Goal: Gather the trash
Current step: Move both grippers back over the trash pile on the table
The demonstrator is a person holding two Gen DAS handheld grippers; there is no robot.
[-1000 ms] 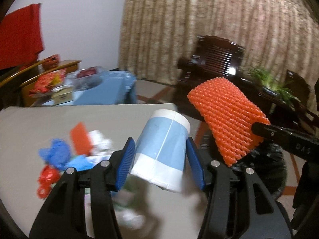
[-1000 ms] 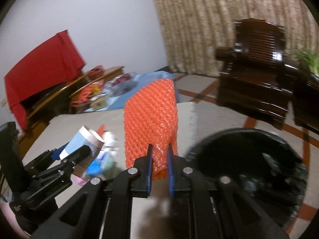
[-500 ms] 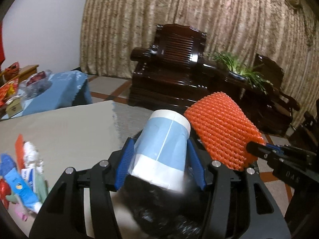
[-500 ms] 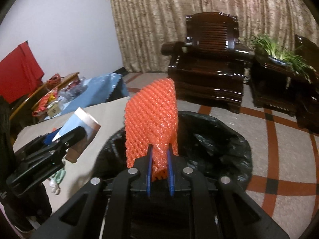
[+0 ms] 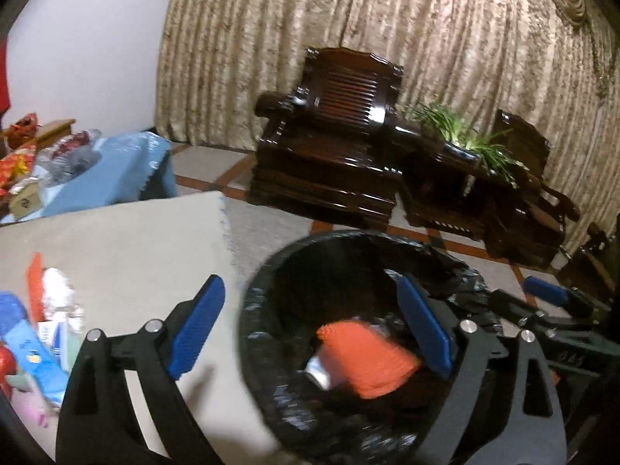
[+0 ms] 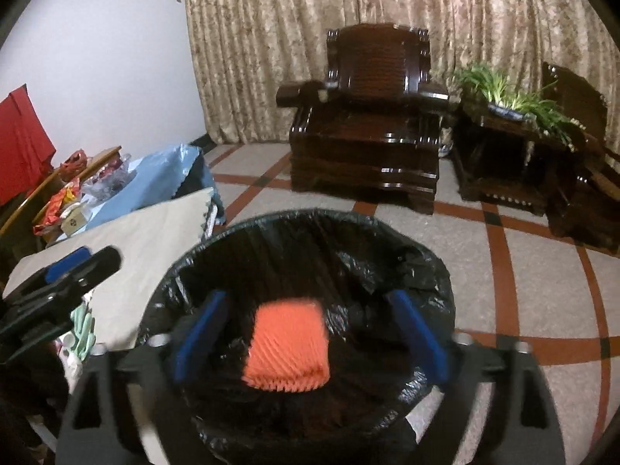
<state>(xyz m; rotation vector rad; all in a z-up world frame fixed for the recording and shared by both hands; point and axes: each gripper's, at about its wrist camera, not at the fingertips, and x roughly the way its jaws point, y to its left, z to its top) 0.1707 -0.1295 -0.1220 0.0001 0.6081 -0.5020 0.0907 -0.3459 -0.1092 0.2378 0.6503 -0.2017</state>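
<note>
A bin with a black liner (image 5: 271, 271) (image 6: 310, 221) stands on the floor beside the cloth-covered table (image 5: 116, 240). The orange foam net (image 5: 364, 360) (image 6: 288, 348) lies inside the bin, blurred. A pale cup-like piece (image 5: 319, 370) shows beside it in the left wrist view. My left gripper (image 5: 310, 329) is open and empty over the bin's left rim. My right gripper (image 6: 310, 333) is open and empty over the bin. More trash (image 5: 35, 333) lies on the table at the left: blue, orange and white wrappers.
A dark wooden armchair (image 6: 372, 124) and a side table with a green plant (image 6: 511, 97) stand behind the bin before the curtain. A blue-covered low table with clutter (image 6: 128, 182) is at the left. The floor is tiled with red stripes (image 6: 503, 271).
Both grippers opened over the bin. The blue and white cup left my left gripper and the orange foam net left my right gripper; the net now lies in the bin.
</note>
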